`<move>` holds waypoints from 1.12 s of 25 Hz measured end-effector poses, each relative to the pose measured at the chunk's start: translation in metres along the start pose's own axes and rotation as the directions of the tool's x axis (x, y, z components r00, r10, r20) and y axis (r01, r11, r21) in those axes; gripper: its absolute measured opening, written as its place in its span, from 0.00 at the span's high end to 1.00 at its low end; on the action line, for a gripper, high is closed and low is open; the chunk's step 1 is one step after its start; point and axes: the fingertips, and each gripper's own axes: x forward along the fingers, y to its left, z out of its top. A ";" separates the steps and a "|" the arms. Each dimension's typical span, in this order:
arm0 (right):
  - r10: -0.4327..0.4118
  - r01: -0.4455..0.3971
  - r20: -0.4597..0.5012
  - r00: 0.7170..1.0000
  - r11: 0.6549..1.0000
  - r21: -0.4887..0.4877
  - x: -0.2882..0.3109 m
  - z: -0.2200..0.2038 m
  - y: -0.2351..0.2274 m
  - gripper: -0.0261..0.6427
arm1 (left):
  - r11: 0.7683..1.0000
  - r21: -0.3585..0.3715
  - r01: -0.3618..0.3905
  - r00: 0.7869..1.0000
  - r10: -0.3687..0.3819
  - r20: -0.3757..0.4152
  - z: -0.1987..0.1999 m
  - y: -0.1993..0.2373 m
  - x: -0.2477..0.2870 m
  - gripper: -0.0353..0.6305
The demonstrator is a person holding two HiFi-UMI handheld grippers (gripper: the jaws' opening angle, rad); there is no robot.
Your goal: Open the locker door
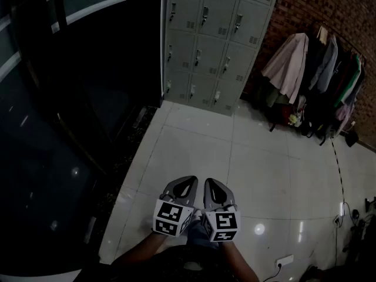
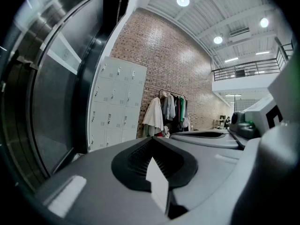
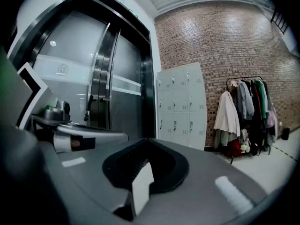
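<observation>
While the head view looks steeply down, the left tongs [image 1: 187,182] and right tongs [image 1: 210,184] sit side by side above the tiled floor [image 1: 194,140]. The lockers [image 1: 211,46] stand well ahead, beside a clothes rack [image 1: 320,81]. In the left gripper view, the jaws meet at their tips, empty, and the locker doors beyond look closed. In the right gripper view, the jaws are likewise together, holding nothing.

Lockers [image 1: 214,40]: grey painted metal, matt finish seen at upper centre. Floor tiles [image 1: 194,151]: glossy, smooth, lamp glints reflected. Brick wall [image 1: 335,10], upper right: rough, matt. Coats [image 1: 291,63]: soft cloth. Glass door [image 1: 70,69], left: dark, glossy. Left gripper [image 1: 189,180], right gripper [image 1: 209,182]: matt grey plastic.
</observation>
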 end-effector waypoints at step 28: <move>0.085 -0.087 0.057 0.995 0.996 0.034 0.210 0.072 -0.225 0.96 | 0.994 0.052 -0.100 0.994 0.101 -0.032 0.088 0.059 0.300 0.94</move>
